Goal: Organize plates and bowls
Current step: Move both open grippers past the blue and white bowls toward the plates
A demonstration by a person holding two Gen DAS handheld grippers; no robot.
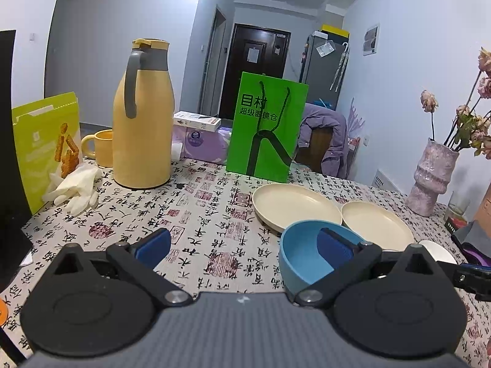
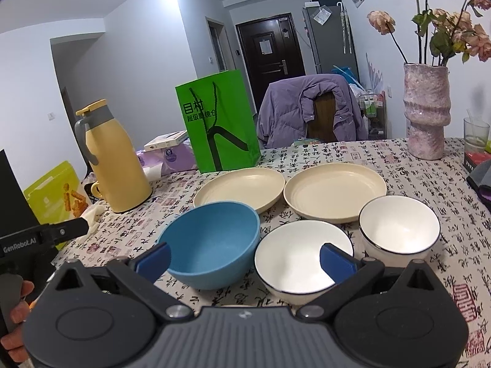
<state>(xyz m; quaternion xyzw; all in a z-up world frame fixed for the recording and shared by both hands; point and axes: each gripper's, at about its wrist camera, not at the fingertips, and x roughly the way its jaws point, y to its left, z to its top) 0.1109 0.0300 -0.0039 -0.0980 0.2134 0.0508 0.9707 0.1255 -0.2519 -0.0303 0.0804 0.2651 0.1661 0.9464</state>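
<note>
A blue bowl [image 2: 211,242] stands on the patterned tablecloth [image 2: 414,178], with two white bowls [image 2: 291,260] [image 2: 399,230] to its right. Behind them lie two cream plates [image 2: 239,191] [image 2: 334,191] side by side. My right gripper [image 2: 245,260] is open, its left finger by the blue bowl's near rim and its right finger over the nearer white bowl. My left gripper [image 1: 244,247] is open too, low over the cloth. Its right finger overlaps the blue bowl [image 1: 302,257]. Both cream plates [image 1: 294,208] [image 1: 377,224] lie beyond it.
A yellow thermos [image 1: 142,122], yellow mug [image 1: 99,147], white gloves [image 1: 76,187] and snack box [image 1: 46,147] fill the left. A green paper bag [image 1: 265,128] stands behind the plates. A pink vase [image 2: 426,107] and a glass [image 2: 475,135] stand far right. A chair with a purple jacket [image 2: 307,110] is behind the table.
</note>
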